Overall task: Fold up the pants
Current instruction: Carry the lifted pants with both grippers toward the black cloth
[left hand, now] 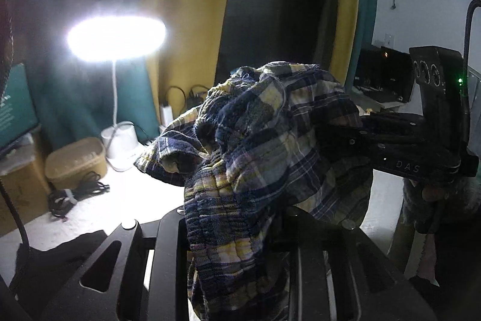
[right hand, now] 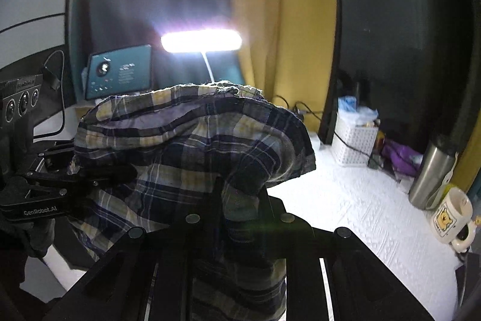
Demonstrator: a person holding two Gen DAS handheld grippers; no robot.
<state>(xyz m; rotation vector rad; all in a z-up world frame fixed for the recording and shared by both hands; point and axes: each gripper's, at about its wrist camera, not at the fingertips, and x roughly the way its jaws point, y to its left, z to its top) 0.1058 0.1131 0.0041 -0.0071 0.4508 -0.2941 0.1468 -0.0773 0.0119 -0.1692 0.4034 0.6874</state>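
While both grippers have the pants (left hand: 264, 146) bunched up off the table (right hand: 360, 200), the job in hand looks like lifting and spreading the cloth so it can be laid flat for the first fold. In the left wrist view the plaid mass fills the centre and lower middle of the frame, draped over the left gripper (left hand: 240, 230), whose jaws stand nearly together, pinching a thick gathered band of fabric, probably the waist. The right gripper (left hand: 339, 137) comes in from the right edge of that frame, its tips buried in the cloth. In the right wrist view the right gripper (right hand: 240, 209) at bottom centre is likewise pressed narrow on a fold of the pants (right hand: 192, 146), and the left gripper (right hand: 99, 176) reaches in from the left edge.

To do this well, I would keep both pinches firm and draw the two apart sideways until the held edge runs taut. Hold high enough for the legs to hang free, since what hangs below is hidden. Mind the mug (right hand: 451, 215) and flask (right hand: 433, 173) at right, and the lamp (left hand: 115, 38) behind.
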